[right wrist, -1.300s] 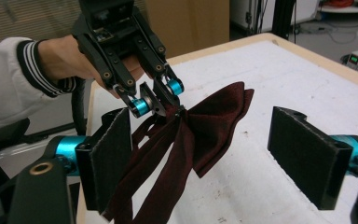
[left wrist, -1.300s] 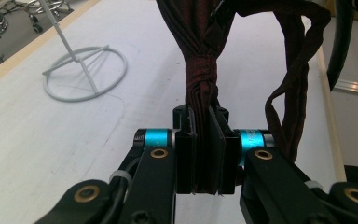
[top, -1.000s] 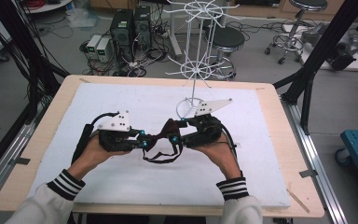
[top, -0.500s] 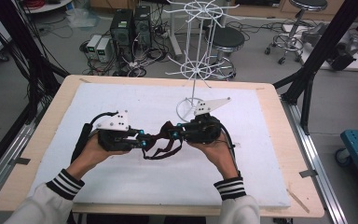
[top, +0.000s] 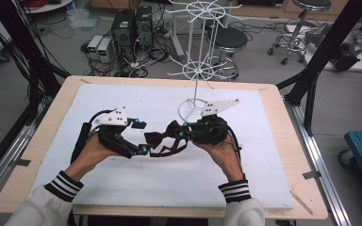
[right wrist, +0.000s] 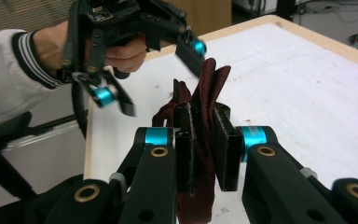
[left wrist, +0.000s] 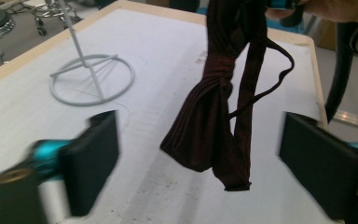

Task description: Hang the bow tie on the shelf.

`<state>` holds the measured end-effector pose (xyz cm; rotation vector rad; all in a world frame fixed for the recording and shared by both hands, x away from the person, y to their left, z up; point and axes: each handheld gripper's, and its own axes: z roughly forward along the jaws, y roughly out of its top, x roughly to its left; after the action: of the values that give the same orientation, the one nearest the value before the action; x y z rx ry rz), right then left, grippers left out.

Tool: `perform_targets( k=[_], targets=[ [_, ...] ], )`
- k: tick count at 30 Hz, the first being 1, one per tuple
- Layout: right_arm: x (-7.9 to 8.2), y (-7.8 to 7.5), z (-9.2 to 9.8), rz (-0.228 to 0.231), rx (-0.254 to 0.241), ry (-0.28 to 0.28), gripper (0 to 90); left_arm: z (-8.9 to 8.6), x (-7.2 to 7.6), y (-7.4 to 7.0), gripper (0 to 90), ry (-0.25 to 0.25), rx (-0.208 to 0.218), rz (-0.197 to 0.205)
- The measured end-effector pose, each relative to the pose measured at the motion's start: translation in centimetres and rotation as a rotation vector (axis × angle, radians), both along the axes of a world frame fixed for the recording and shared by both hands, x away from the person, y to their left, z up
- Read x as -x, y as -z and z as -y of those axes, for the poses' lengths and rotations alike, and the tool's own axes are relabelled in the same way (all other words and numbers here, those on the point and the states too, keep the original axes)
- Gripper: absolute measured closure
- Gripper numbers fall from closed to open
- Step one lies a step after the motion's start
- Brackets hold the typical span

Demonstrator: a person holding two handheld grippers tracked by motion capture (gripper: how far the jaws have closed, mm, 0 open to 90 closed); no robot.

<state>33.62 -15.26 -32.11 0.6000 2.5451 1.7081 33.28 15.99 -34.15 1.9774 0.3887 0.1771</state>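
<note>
Left gripper: jaws spread wide, empty, either side of hanging cloth. Dark maroon bow tie: held above white surface mid-centre, strap looping down. Right gripper: jaws clamped on bow tie. White wire stand just behind.

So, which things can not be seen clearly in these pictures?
- Dark red bow tie: its top is cut off by the upper edge of the left gripper view; in the right gripper view the right gripper covers its middle.
- Left gripper: its jaws are blurred in its own view.
- White wire stand: its top is cut off by the high view's upper edge.
- Strap clasp: too small to tell.
</note>
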Motion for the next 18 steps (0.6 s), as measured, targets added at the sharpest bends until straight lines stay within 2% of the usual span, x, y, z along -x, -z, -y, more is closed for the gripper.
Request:
perform_targets(
  k=[3, 7, 13, 18],
  targets=[
    [0.1, 0.0, 0.5, 0.011, -0.007, 0.02, 81.2, -0.3, -0.2, -0.1, 2.8, -0.023, 0.031, -0.011],
    [0.2, -0.2, 1.2, 0.023, -0.023, 0.043, 81.2, -1.2, -0.2, -0.1, 1.8, -0.049, 0.074, 0.011],
    [0.4, -0.4, 2.1, 0.044, -0.045, 0.078, 81.2, -2.3, 0.0, 0.5, 1.8, -0.073, 0.085, 0.004],
    [0.5, -0.6, 2.4, 0.066, -0.055, 0.101, 81.2, -3.3, 0.5, 0.8, 1.8, -0.112, 0.106, 0.033]
  ],
)
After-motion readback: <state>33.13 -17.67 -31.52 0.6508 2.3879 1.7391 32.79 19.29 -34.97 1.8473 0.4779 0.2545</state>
